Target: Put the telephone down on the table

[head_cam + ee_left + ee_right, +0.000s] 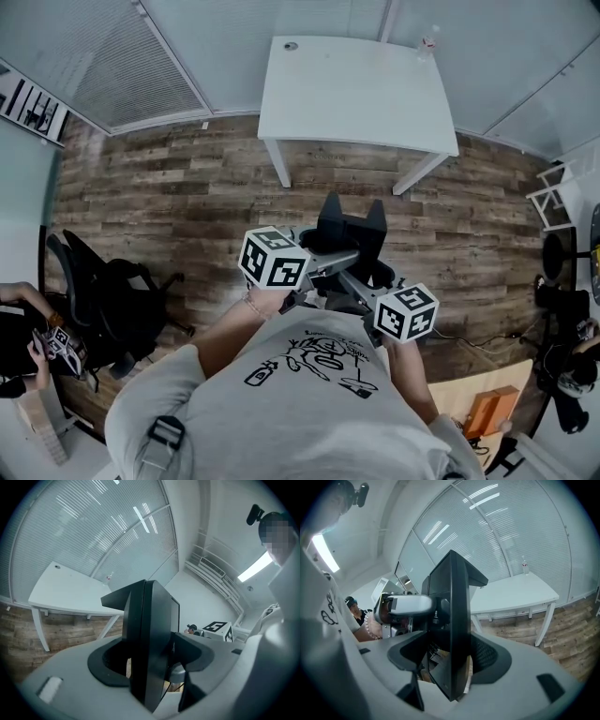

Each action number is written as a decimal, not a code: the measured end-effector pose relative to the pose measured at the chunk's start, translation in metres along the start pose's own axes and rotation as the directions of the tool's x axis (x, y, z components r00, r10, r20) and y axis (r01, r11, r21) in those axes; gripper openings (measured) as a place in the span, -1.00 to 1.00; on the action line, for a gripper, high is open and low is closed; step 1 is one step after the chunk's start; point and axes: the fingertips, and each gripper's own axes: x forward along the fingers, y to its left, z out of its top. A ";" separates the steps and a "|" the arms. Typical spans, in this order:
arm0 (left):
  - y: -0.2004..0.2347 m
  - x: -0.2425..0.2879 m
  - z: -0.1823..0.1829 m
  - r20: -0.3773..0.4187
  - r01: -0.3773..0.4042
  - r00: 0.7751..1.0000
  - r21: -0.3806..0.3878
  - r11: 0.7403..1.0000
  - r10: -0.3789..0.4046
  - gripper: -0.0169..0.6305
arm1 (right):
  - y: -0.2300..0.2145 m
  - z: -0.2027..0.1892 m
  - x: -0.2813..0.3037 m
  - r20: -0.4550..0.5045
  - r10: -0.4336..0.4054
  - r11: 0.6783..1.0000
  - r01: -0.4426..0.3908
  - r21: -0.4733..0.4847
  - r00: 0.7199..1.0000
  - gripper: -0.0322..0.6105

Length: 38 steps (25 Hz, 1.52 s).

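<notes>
A black telephone point(349, 232) hangs in the air between my two grippers, over the wooden floor and short of the white table point(356, 89). My left gripper point(319, 255) grips it from the left and my right gripper point(373, 277) from the right. In the left gripper view the telephone point(152, 639) stands as a dark slab between the jaws of the left gripper point(150, 660), with the table point(70, 592) beyond. The right gripper view shows the same slab point(454, 630) in the right gripper point(450, 665), and the table point(515, 595) behind.
A small bottle point(428, 39) stands at the table's far right corner. A black office chair point(112, 300) and a seated person point(19, 328) are at the left. A white rack point(562, 192) and an orange box point(492, 408) are at the right.
</notes>
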 end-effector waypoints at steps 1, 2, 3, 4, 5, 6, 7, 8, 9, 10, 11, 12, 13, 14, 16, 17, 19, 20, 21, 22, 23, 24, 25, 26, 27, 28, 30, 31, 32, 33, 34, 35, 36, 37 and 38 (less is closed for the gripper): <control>0.002 0.004 0.004 0.001 -0.001 1.000 0.001 1.000 0.001 -0.03 | -0.004 0.004 0.000 0.001 0.001 1.000 -0.001 -0.001 1.000 -0.06; 0.003 0.007 0.008 0.002 -0.002 1.000 0.002 1.000 0.002 -0.03 | -0.009 0.007 0.001 0.002 0.002 1.000 -0.002 -0.003 1.000 -0.06; 0.005 0.012 0.012 0.003 -0.003 1.000 0.003 1.000 0.003 -0.03 | -0.014 0.011 0.001 0.003 0.004 1.000 -0.004 -0.004 1.000 -0.06; 0.007 0.016 0.016 0.004 -0.005 1.000 0.003 1.000 0.005 -0.03 | -0.019 0.015 0.001 0.004 0.005 1.000 -0.005 -0.005 1.000 -0.06; 0.008 0.022 0.019 0.003 -0.007 1.000 0.002 1.000 0.007 -0.03 | -0.025 0.018 0.001 0.004 0.007 1.000 -0.007 -0.004 1.000 -0.06; 0.010 0.027 0.023 0.002 -0.009 1.000 0.002 1.000 0.009 -0.03 | -0.031 0.021 0.000 0.003 0.009 1.000 -0.009 -0.003 1.000 -0.06; 0.011 0.033 0.028 0.000 -0.011 1.000 0.002 1.000 0.011 -0.03 | -0.037 0.025 -0.001 0.003 0.010 1.000 -0.010 -0.001 1.000 -0.06; 0.012 0.040 0.032 -0.001 -0.012 1.000 0.002 1.000 0.012 -0.03 | -0.044 0.029 -0.002 0.003 0.012 1.000 -0.012 0.000 1.000 -0.06; 0.014 0.046 0.037 -0.002 -0.014 1.000 0.002 1.000 0.014 -0.03 | -0.051 0.034 -0.003 0.003 0.013 1.000 -0.013 0.001 1.000 -0.06; 0.015 0.053 0.043 -0.003 -0.015 1.000 0.002 1.000 0.015 -0.03 | -0.058 0.039 -0.003 0.004 0.015 1.000 -0.015 0.001 1.000 -0.06; 0.017 0.060 0.048 -0.004 -0.016 1.000 0.002 1.000 0.016 -0.03 | -0.065 0.043 -0.004 0.005 0.016 1.000 -0.016 0.002 1.000 -0.06; 0.019 0.066 0.053 -0.006 -0.017 1.000 0.003 1.000 0.017 -0.03 | -0.073 0.048 -0.004 0.006 0.018 1.000 -0.018 0.003 1.000 -0.06; 0.021 0.073 0.058 -0.008 -0.019 1.000 0.004 1.000 0.019 -0.03 | -0.080 0.052 -0.005 0.007 0.019 1.000 -0.019 0.003 1.000 -0.06; 0.022 0.080 0.063 -0.009 -0.020 1.000 0.005 1.000 0.020 -0.03 | -0.087 0.057 -0.006 0.009 0.020 1.000 -0.020 0.004 1.000 -0.06; 0.022 0.096 0.073 -0.010 -0.022 1.000 0.008 1.000 0.022 -0.03 | -0.103 0.066 -0.011 0.011 0.022 1.000 -0.022 0.005 1.000 -0.06; 0.022 0.104 0.077 -0.011 -0.023 1.000 0.009 1.000 0.023 -0.03 | -0.110 0.070 -0.014 0.012 0.023 1.000 -0.023 0.005 1.000 -0.06; 0.022 0.119 0.086 -0.013 -0.024 1.000 0.009 1.000 0.024 -0.03 | -0.124 0.078 -0.019 0.013 0.024 1.000 -0.024 0.007 1.000 -0.06; 0.022 0.126 0.090 -0.015 -0.023 1.000 0.008 1.000 0.024 -0.03 | -0.131 0.081 -0.022 0.013 0.024 1.000 -0.024 0.009 1.000 -0.06; 0.023 0.133 0.094 -0.017 -0.023 1.000 0.007 1.000 0.023 -0.03 | -0.138 0.084 -0.024 0.013 0.023 1.000 -0.024 0.010 1.000 -0.06; 0.023 0.140 0.097 -0.019 -0.024 1.000 0.007 1.000 0.024 -0.03 | -0.145 0.087 -0.026 0.014 0.024 1.000 -0.024 0.012 1.000 -0.06; 0.023 0.147 0.101 -0.021 -0.024 0.999 0.008 1.000 0.024 -0.03 | -0.152 0.090 -0.028 0.016 0.024 1.000 -0.025 0.013 1.000 -0.06; 0.023 0.154 0.104 -0.022 -0.025 0.999 0.009 1.000 0.025 -0.03 | -0.159 0.093 -0.031 0.017 0.025 1.000 -0.025 0.014 1.000 -0.06; 0.023 0.161 0.107 -0.022 -0.026 0.999 0.009 1.000 0.026 -0.03 | -0.166 0.096 -0.033 0.017 0.026 1.000 -0.026 0.015 1.000 -0.06; 0.024 0.169 0.110 -0.023 -0.026 0.999 0.009 1.000 0.027 -0.03 | -0.173 0.098 -0.035 0.017 0.027 1.000 -0.027 0.015 1.000 -0.06; 0.024 0.176 0.114 -0.024 -0.027 0.999 0.009 1.000 0.028 -0.03 | -0.180 0.101 -0.037 0.016 0.027 0.999 -0.028 0.016 0.999 -0.06; 0.025 0.183 0.117 -0.024 -0.029 0.999 0.008 1.000 0.029 -0.03 | -0.187 0.104 -0.039 0.016 0.029 0.999 -0.029 0.016 0.999 -0.06; 0.026 0.196 0.123 -0.024 -0.032 0.999 0.005 0.999 0.032 -0.03 | -0.200 0.109 -0.043 0.014 0.033 0.999 -0.033 0.016 0.999 -0.06; 0.027 0.201 0.126 -0.024 -0.034 0.999 0.004 0.999 0.034 -0.03 | -0.205 0.112 -0.044 0.013 0.035 0.999 -0.035 0.016 0.999 -0.06; 0.027 0.206 0.128 -0.022 -0.036 0.999 0.003 0.999 0.036 -0.03 | -0.211 0.114 -0.045 0.012 0.037 0.999 -0.037 0.016 0.999 -0.06; 0.027 0.211 0.130 -0.020 -0.037 0.999 0.003 0.999 0.037 -0.03 | -0.216 0.116 -0.047 0.010 0.039 0.999 -0.039 0.015 0.999 -0.06; 0.028 0.216 0.132 -0.018 -0.039 0.999 0.003 0.999 0.039 -0.03 | -0.221 0.117 -0.049 0.009 0.041 0.999 -0.041 0.013 0.999 -0.06; 0.028 0.221 0.134 -0.016 -0.041 0.999 0.003 0.999 0.041 -0.03 | -0.226 0.119 -0.050 0.007 0.042 0.999 -0.042 0.011 0.999 -0.06; 0.028 0.226 0.135 -0.013 -0.043 0.999 0.001 0.999 0.043 -0.03 | -0.231 0.120 -0.051 0.005 0.044 0.999 -0.044 0.009 0.999 -0.06; 0.029 0.230 0.136 -0.011 -0.045 0.999 -0.003 0.999 0.045 -0.03 | -0.235 0.121 -0.052 0.003 0.046 0.999 -0.046 0.008 0.999 -0.06; 0.030 0.233 0.137 -0.010 -0.047 0.999 -0.007 0.999 0.047 -0.03 | -0.238 0.121 -0.053 0.001 0.049 0.999 -0.049 0.008 0.999 -0.06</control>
